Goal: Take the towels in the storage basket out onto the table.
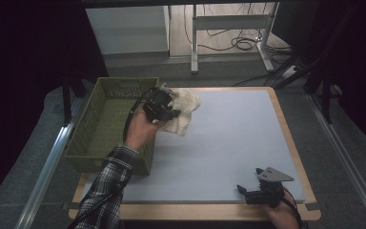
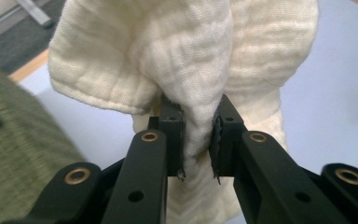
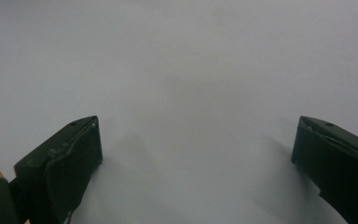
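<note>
A cream cloth (image 1: 183, 109) hangs crumpled at the table's far left, just right of the green basket (image 1: 106, 123). My left gripper (image 1: 167, 110) is shut on it. In the left gripper view a fold of the cloth (image 2: 191, 70) is pinched between the two black pads, and the rest drapes over and below the jaws. My right gripper (image 1: 248, 187) rests near the table's front right edge. In the right gripper view its jaws stand wide apart over the bare mat (image 3: 191, 93), so my right gripper (image 3: 196, 149) is open with nothing between them.
The pale blue mat (image 1: 228, 143) covers the wooden table. The green slatted basket stands at the mat's left edge, and its inside looks bare. Past the table's far edge are metal table legs (image 1: 194, 43) and cables on the floor.
</note>
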